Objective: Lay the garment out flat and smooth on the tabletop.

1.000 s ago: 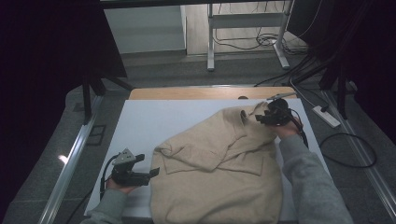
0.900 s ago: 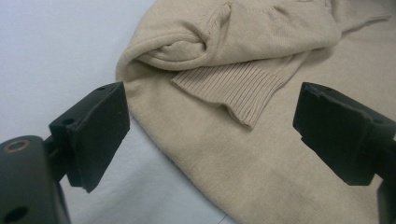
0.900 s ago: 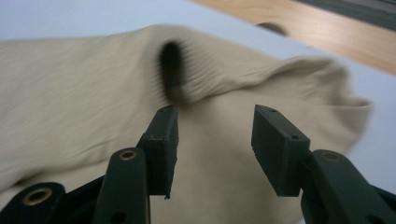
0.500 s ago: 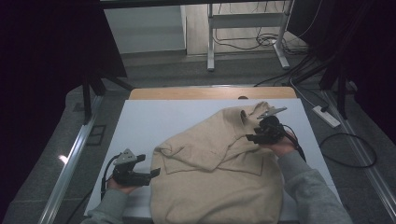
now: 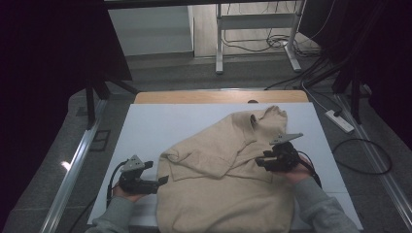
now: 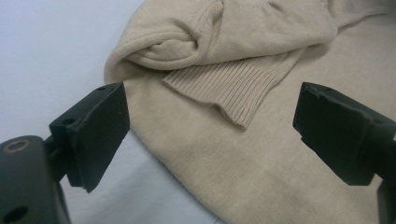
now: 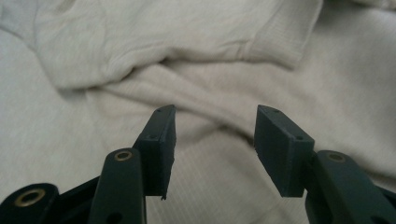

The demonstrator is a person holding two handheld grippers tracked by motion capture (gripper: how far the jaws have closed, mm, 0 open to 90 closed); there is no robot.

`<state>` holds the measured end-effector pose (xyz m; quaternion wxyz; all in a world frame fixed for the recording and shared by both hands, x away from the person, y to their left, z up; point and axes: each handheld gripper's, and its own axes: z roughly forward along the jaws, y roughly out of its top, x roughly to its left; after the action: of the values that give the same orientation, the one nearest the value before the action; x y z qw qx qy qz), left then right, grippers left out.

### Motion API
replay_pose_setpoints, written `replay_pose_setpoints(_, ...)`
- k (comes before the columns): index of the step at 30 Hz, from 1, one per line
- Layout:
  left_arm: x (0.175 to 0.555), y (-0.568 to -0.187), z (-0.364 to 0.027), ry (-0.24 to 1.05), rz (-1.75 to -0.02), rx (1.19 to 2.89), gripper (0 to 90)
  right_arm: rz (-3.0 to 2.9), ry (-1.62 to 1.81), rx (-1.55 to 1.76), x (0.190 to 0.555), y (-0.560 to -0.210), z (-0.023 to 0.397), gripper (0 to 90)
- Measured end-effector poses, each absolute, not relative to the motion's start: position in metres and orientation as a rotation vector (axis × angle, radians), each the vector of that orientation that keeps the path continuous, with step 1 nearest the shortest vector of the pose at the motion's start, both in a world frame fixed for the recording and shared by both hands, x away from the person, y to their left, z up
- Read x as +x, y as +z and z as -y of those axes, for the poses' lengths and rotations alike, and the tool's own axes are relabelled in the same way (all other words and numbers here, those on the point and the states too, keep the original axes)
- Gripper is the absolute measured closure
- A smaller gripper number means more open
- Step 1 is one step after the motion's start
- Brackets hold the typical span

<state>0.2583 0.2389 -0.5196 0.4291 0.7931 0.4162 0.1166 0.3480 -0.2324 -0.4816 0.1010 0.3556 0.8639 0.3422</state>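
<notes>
A beige knitted sweater (image 5: 228, 179) lies crumpled on the white table (image 5: 165, 126), its collar (image 5: 269, 116) toward the far right. One sleeve is folded across the body, and its ribbed cuff (image 6: 224, 86) lies in front of my left gripper (image 6: 210, 126). That gripper (image 5: 164, 180) rests at the sweater's left edge, jaws wide open, nothing between them. My right gripper (image 5: 258, 162) hovers over the right side of the sweater and points left. Its jaws (image 7: 215, 144) are open above a fold of fabric, with no cloth between the pads.
A wooden strip (image 5: 218, 97) borders the table's far edge. On the floor to the right lie a power strip (image 5: 340, 121) and cables (image 5: 364, 160). Metal frame legs (image 5: 218, 43) stand behind the table. Bare table surface lies to the far left.
My right gripper has come from beside the collar toward me and slightly left, lower over the sweater's right side. The left gripper has stayed put.
</notes>
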Motion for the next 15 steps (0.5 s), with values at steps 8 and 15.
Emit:
replay_pose_setpoints(8, 0.259, -0.517, -0.229, 0.281, -1.016, 1.992, 10.8, -2.569, 1.019, 1.038, 0.323, -0.488, 0.241, 47.7)
replay_pose_setpoints(15, 0.265, -0.508, -0.207, 0.262, -0.981, 2.017, 11.3, -2.574, 1.028, 1.044, 0.319, -0.490, 0.245, 47.3)
